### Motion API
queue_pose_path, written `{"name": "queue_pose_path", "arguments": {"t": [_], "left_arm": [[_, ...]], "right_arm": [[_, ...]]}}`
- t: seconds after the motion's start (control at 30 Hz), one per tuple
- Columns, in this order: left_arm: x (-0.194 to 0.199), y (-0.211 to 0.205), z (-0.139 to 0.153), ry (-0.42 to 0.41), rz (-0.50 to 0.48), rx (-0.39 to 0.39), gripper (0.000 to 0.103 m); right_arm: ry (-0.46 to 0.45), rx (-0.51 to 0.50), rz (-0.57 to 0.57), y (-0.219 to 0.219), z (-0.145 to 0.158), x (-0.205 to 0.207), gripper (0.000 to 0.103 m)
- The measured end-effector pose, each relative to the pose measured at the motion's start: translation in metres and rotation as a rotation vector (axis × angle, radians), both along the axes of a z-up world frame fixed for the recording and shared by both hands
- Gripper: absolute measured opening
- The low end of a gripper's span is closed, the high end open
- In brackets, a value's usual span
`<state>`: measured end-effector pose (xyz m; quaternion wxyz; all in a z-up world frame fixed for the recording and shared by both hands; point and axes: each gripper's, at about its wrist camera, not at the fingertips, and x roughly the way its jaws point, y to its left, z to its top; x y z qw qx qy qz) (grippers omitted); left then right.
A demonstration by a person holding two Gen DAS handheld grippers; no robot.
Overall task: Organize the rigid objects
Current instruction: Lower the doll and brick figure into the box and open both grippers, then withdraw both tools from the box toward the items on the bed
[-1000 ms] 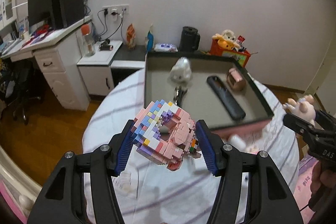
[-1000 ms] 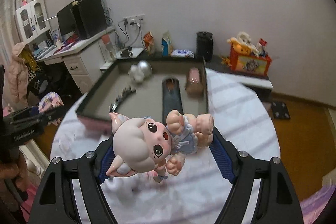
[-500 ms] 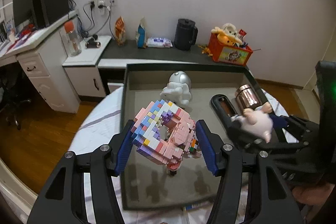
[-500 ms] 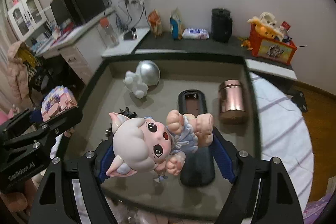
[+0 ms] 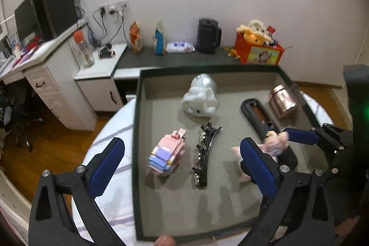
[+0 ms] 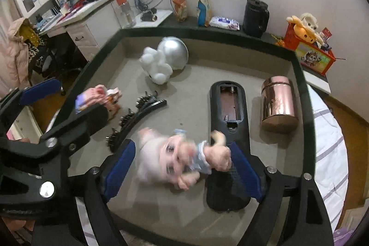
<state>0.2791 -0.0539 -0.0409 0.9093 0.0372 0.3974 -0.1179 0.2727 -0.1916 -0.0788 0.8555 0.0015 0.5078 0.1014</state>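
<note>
A dark-rimmed tray [image 5: 136, 117] lies on the round table. The pink brick model [image 5: 166, 152] lies in its left part, also in the right wrist view [image 6: 101, 98]. My left gripper [image 5: 182, 167] is open and empty above it. My right gripper [image 6: 182, 167] is open wide; the pink pig doll [image 6: 180, 158] is blurred between its pads, loose over the tray floor. The doll shows partly in the left wrist view [image 5: 272, 144].
In the tray are a silver-and-white astronaut figure [image 5: 200, 96], a black hair clip [image 5: 205, 151], a black remote [image 6: 228, 126] with its battery bay open and a copper tin [image 6: 278, 105]. A desk, a low shelf and an orange toy box [image 5: 258, 50] stand behind.
Both grippers moved over the tray and opened. The brick model left the left gripper and now lies in the tray. The doll is loose and dropping from the right gripper.
</note>
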Motion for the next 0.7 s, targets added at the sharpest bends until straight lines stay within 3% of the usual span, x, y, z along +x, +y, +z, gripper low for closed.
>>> {"name": "queue_pose_path", "arguments": {"t": [0.27,0.3,0.5,0.7], "left_arm": [[-0.061,0.038,0.044,-0.113,0.072,-0.030,0.103],[-0.072,0.042,0.047,-0.119,0.088,-0.017,0.103],[-0.118,0.056,0.049,-0.106,0.093,-0.026,0.103],[-0.161,0.057,0.044,-0.089,0.081,-0.027,0.103]], "right_arm": [[-0.080,0.098,-0.060,-0.014,0.039,-0.036,0.090],[-0.096,0.100,-0.074,-0.016,0.045,-0.045,0.103],[-0.183,0.154,-0.121,-0.027,0.074,-0.103,0.103],[-0.232,0.155,-0.146,-0.030,0.083,-0.165,0.103]]}}
